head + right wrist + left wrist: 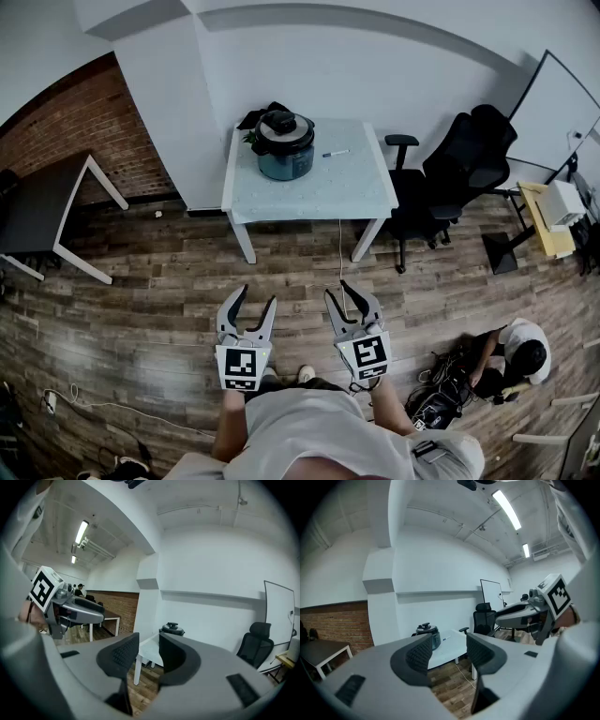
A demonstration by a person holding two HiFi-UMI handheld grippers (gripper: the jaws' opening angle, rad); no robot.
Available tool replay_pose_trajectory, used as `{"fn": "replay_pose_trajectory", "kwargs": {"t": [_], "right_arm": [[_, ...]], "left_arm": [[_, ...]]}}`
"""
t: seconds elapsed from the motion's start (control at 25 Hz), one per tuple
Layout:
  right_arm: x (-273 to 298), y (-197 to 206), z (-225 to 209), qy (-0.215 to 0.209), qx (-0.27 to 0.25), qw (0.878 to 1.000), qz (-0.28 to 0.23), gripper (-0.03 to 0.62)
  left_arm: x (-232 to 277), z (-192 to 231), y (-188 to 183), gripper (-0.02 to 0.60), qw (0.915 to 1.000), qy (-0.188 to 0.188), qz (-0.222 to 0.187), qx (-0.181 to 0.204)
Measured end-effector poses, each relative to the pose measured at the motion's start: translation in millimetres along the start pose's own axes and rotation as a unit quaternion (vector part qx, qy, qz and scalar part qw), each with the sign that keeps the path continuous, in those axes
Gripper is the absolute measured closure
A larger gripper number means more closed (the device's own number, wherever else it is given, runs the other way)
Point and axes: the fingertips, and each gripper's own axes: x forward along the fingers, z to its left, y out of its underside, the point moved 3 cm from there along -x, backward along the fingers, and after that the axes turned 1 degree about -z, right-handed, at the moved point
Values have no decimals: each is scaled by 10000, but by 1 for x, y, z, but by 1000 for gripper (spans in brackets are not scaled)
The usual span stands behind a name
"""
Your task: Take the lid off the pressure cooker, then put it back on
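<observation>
A dark pressure cooker [285, 145] with its black lid [281, 123] on top stands at the back left of a white table [319, 187]. It also shows far off as the cooker [428, 633] in the left gripper view and the cooker [171, 630] in the right gripper view. My left gripper [247, 306] and right gripper [355, 298] hang side by side over the floor, well short of the table. Both are open with nothing between their jaws. The left gripper [449, 650] and right gripper [149, 649] point toward the table.
A marker pen [336, 153] lies on the table right of the cooker. Black office chairs [450, 183] stand to the table's right, a dark desk [52, 211] to the left. A person [516, 361] crouches on the wooden floor at the lower right. A cable [341, 253] runs down from the table.
</observation>
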Motion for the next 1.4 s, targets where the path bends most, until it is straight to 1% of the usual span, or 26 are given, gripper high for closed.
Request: {"fn": "replay_pose_trajectory", "kwargs": {"t": [0.12,0.24,0.52,0.8,1.08,1.4], "right_arm": [[-1,-5,-10,-29,147,9998,-162,461],[4,-6,-19,-19,102,9998,-154,433],[40,0,-34,-56,85,9999,-73,422],[101,-4,-50,-74,44,10000,-24,423],[158,-9,-62,38,74,9999,92,424],[212,-15,-68,132,73,9997,180,425]], "left_arm": [[6,-10,-4,356,10000,14,18,7],[18,-15,-6,356,9999,97,33,-11],[56,-4,-3,356,9998,203,46,10],[106,39,1,356,9999,152,-6,-77],[153,84,2,356,9996,279,15,-81],[192,126,2,356,9989,466,23,-64]]}}
